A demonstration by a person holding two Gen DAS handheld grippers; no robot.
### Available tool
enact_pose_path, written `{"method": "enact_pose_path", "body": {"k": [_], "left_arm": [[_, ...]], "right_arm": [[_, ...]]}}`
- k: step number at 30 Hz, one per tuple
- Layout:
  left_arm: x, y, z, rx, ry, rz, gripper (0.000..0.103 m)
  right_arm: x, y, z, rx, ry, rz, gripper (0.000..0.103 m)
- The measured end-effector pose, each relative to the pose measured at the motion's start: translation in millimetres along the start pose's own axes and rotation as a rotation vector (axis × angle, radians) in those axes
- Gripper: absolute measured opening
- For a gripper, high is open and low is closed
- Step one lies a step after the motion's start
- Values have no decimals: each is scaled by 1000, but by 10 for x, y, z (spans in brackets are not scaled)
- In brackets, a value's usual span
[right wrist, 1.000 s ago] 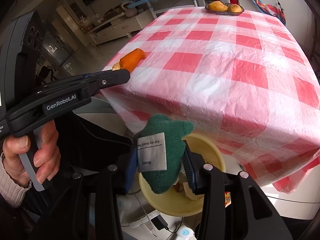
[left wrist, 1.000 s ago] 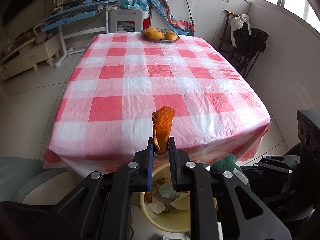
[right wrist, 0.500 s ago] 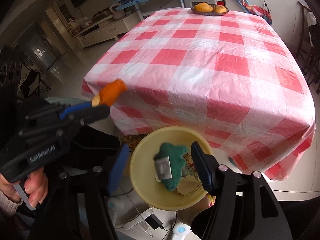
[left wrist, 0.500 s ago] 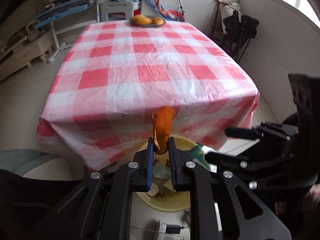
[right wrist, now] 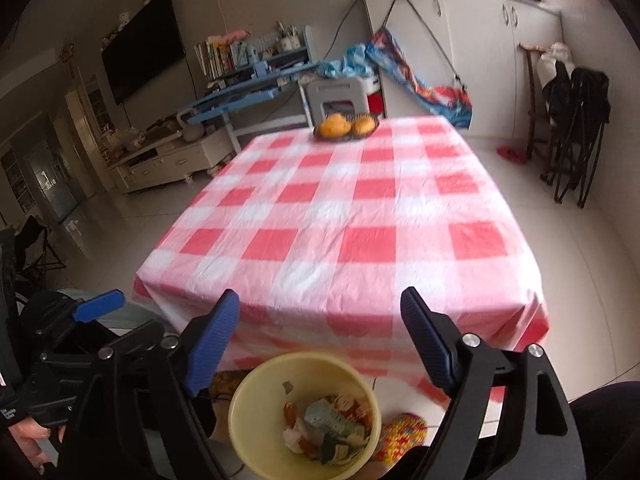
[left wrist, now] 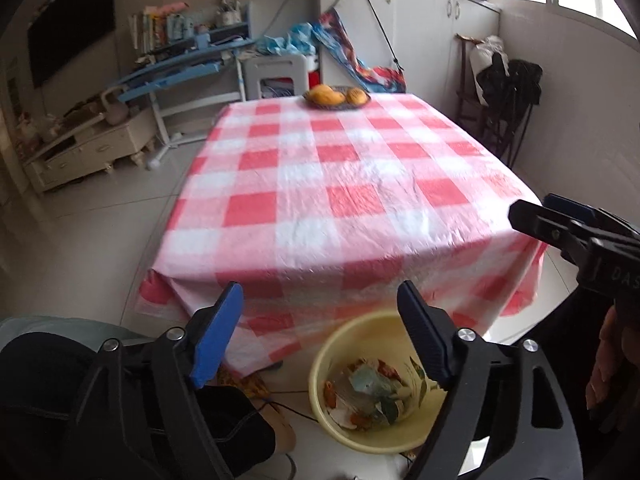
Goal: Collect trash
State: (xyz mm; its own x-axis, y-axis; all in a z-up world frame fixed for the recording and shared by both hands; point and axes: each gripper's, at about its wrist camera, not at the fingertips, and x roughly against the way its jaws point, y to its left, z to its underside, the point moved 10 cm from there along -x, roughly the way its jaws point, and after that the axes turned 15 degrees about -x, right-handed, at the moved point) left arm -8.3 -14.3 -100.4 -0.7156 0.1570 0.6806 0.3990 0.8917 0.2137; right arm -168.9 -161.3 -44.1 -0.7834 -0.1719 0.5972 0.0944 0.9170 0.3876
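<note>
Both claws, left claw (left wrist: pixel 320 332) and right claw (right wrist: pixel 320 340), spread wide, empty; bin (right wrist: pixel 248 392) at 6 o'clock below desk (left wrist: pixel 340 200) edge: lift clear, scan desk for leftovers.

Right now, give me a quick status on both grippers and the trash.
Left gripper open, empty. Right gripper open, empty. Trash in yellow bin on floor. Only fruit plate on table.
</note>
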Motion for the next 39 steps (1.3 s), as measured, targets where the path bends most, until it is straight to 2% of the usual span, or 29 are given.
{"method": "enact_pose_path", "body": {"k": [1,4,7,9,14,23,39], "left_arm": [[64,50,-41,13,-24,-15,81],[284,201,-194,36,-114,-83,90],[487,324,-349,54,-189,-139,96],[558,371,-400,62,-216,-157,96],[481,416,-378,76,-187,-159,96],[364,491,-302,62,-172,-219,96],[335,487,-272,68,-165,-218,96]], "right_arm": [[74,18,-45,23,-48,15,89],[349,102,-152,81,-186,32,95],[460,156,-243,109,-255,32,95],[508,179,-276,116,-279,23,95],[359,174,-300,90,-245,28,95],[229,198,-244,119,-215,81,95],[203,226,-186,139,-201,100,95]]}}
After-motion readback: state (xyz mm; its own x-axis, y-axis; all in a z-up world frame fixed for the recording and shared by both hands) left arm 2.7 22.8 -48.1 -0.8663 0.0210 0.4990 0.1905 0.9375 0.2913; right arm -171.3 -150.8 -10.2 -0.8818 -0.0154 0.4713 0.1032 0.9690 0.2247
